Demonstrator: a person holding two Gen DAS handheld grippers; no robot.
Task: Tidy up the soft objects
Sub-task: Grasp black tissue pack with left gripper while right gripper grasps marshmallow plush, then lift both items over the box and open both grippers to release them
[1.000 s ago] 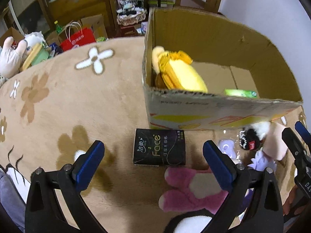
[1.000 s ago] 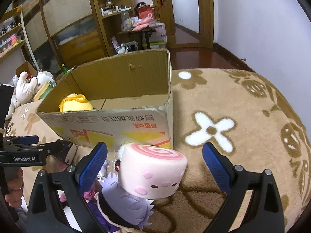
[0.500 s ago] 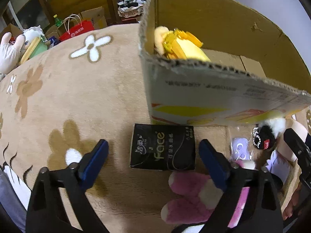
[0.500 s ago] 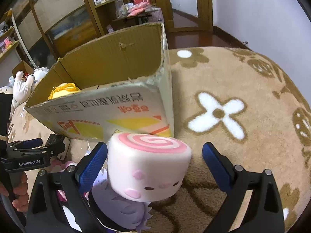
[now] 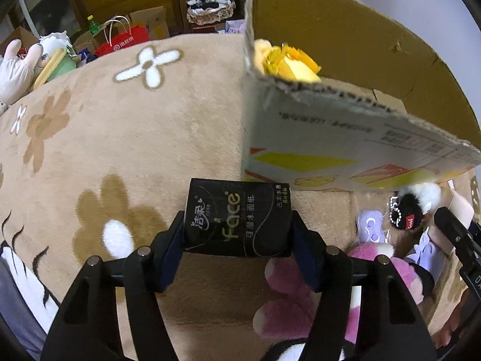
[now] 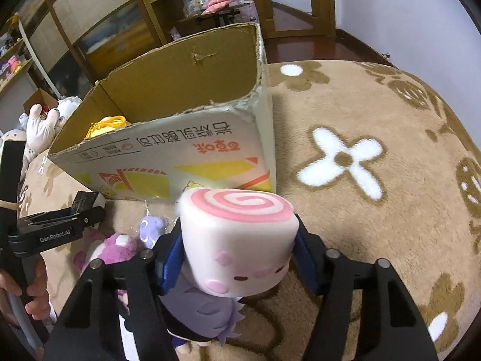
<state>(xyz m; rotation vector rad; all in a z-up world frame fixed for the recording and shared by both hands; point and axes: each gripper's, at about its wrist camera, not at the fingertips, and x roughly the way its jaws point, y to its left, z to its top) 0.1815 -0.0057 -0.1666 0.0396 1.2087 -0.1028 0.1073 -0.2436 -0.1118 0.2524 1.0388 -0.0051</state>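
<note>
My left gripper (image 5: 237,240) is shut on a black tissue pack (image 5: 237,216) lying on the tan blanket just in front of the cardboard box (image 5: 330,138). My right gripper (image 6: 237,249) is shut on a white-and-pink swirl roll plush (image 6: 237,237), right of the box's front corner (image 6: 180,150). A yellow plush (image 5: 288,63) lies inside the box. A pink plush (image 5: 300,294), a purple-haired doll (image 6: 198,310), a small purple charm (image 5: 371,225) and a black-and-white keychain plush (image 5: 412,207) lie in front of the box.
The flowered tan blanket (image 6: 375,156) spreads to the right of the box. White plush toys (image 5: 18,69) and a red bag (image 5: 123,42) sit beyond its far left edge. Shelves and a table stand at the back (image 6: 210,6).
Both grippers moved down and forward and closed: the left onto the tissue pack, the right onto the swirl roll plush. The box looms closer in both views.
</note>
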